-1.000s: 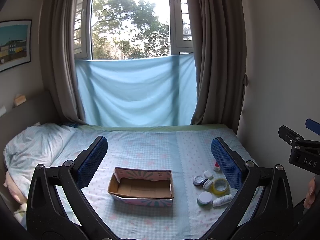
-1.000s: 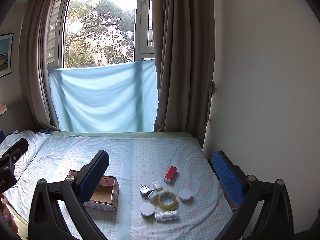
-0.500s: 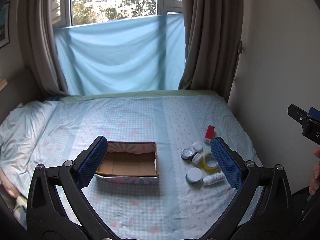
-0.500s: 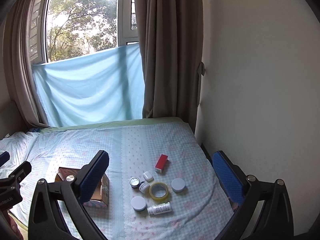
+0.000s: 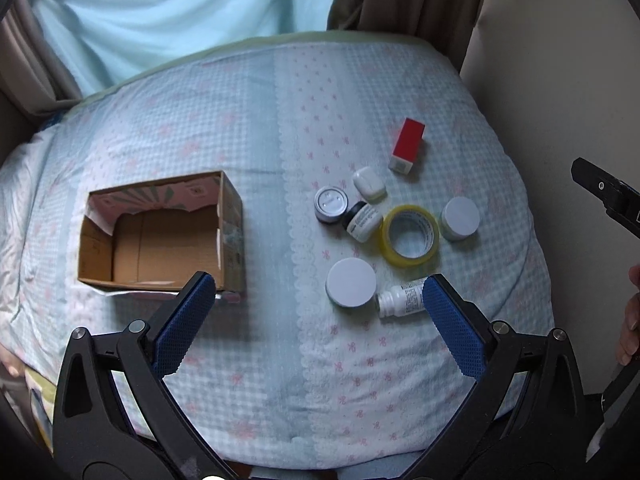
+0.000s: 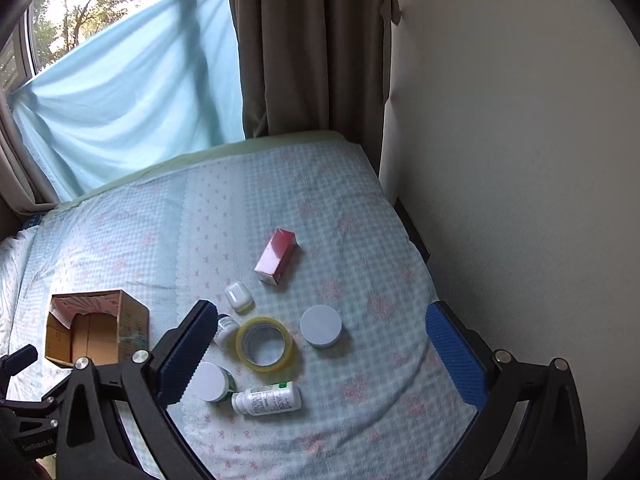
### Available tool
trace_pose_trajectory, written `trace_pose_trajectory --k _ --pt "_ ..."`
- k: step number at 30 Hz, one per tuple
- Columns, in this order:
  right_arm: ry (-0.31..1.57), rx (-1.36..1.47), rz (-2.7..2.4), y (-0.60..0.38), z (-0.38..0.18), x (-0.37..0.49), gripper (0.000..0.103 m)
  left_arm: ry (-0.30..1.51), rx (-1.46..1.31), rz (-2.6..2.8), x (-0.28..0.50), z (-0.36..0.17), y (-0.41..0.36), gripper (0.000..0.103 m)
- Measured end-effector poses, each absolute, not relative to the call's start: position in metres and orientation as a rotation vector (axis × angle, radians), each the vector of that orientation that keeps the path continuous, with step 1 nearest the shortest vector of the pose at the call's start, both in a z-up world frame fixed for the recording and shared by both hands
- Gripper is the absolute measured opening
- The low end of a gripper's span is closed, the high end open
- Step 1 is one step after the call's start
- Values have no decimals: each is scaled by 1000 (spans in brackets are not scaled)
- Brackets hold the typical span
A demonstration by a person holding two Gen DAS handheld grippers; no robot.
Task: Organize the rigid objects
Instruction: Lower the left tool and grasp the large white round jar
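open cardboard box [image 5: 160, 236] beside jars [image 5: 351, 288]

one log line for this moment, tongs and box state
left tongs: open, nothing held | right tongs: open, nothing held | brown cardboard box: empty | yellow tape roll: on bed

Both matte black plastic two-finger grippers, left gripper [image 5: 316, 312] and right gripper [image 6: 320, 344], look identical: blue dimpled rubber pads [image 5: 182, 322], silver screws [image 5: 136, 325] at the joints, bare skin on the right hand [image 5: 630, 316].

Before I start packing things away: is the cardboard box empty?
Empty, as far as shown: the cardboard box shows only bare brown floor; its near corner is hidden.
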State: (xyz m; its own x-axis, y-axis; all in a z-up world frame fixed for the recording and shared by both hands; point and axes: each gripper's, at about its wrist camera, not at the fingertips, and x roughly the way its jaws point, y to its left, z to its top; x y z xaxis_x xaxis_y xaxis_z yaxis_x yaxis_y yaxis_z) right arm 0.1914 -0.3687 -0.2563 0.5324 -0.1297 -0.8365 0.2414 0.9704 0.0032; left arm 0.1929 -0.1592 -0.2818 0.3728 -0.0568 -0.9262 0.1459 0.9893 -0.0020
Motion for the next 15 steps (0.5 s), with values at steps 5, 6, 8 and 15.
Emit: trace_pose_trajectory --k 5,6,8,15 --pt "1129 155 -225 -389 -335 226 103 1365 64 -89 222 -365 -178 103" --pt "1157 169 -226 -392 -349 231 103 1389 64 -80 225 -378 -181 103" --pt "1204 196 -229 -397 -375 238 103 1433 87 -61 232 -402 -187 103" --pt "1360 212 -218 -395 -451 271 103 1577 119 -34 251 -475 -202 103"
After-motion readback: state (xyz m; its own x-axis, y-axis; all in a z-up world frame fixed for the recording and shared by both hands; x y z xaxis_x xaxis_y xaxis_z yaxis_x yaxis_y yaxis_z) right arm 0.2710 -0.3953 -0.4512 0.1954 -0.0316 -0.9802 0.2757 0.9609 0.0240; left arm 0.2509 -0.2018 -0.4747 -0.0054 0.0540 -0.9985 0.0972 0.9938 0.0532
